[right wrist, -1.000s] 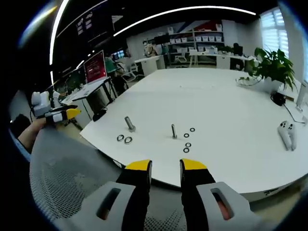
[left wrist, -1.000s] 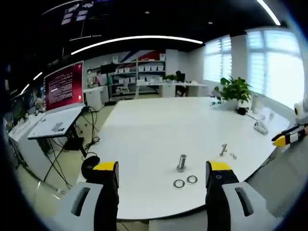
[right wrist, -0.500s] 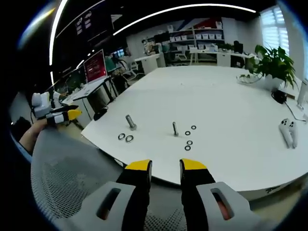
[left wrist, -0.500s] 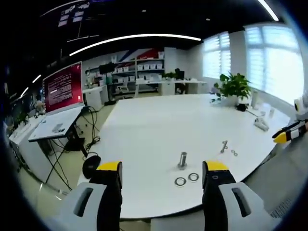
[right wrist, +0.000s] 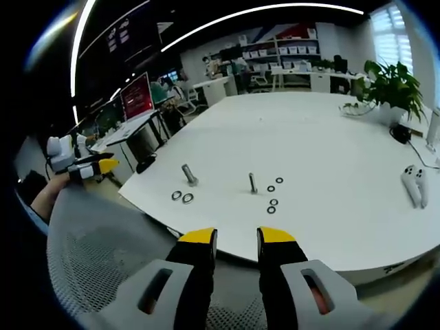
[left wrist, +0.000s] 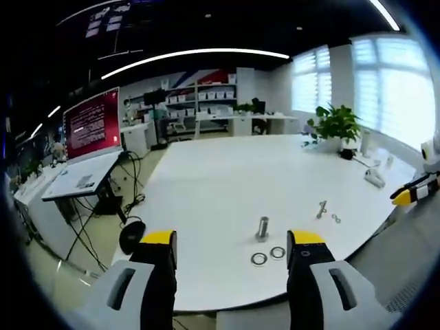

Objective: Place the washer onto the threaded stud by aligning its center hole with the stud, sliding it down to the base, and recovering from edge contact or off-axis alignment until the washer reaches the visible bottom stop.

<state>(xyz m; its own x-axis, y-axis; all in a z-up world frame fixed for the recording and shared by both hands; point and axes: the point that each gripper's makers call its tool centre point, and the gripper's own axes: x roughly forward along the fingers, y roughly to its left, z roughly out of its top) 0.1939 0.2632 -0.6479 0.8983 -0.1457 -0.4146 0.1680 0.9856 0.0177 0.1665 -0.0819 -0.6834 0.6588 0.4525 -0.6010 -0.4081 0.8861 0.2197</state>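
Clearly both tools are empty: left tool (left wrist: 230,246) spread wide, right tool (right wrist: 237,239) nearly closed. Two washers (left wrist: 268,256) lie just before the thick stud (left wrist: 262,227) on the bench (left wrist: 227,179); the right gripper view adds four small washers (right wrist: 273,194) beside the thin stud (right wrist: 253,183).

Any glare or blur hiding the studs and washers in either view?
Left gripper view: window blown out, but the stud and washers stay sharp, faint shadows. Right gripper view: even light, strong fisheye bending, washers small but legible on the white table.
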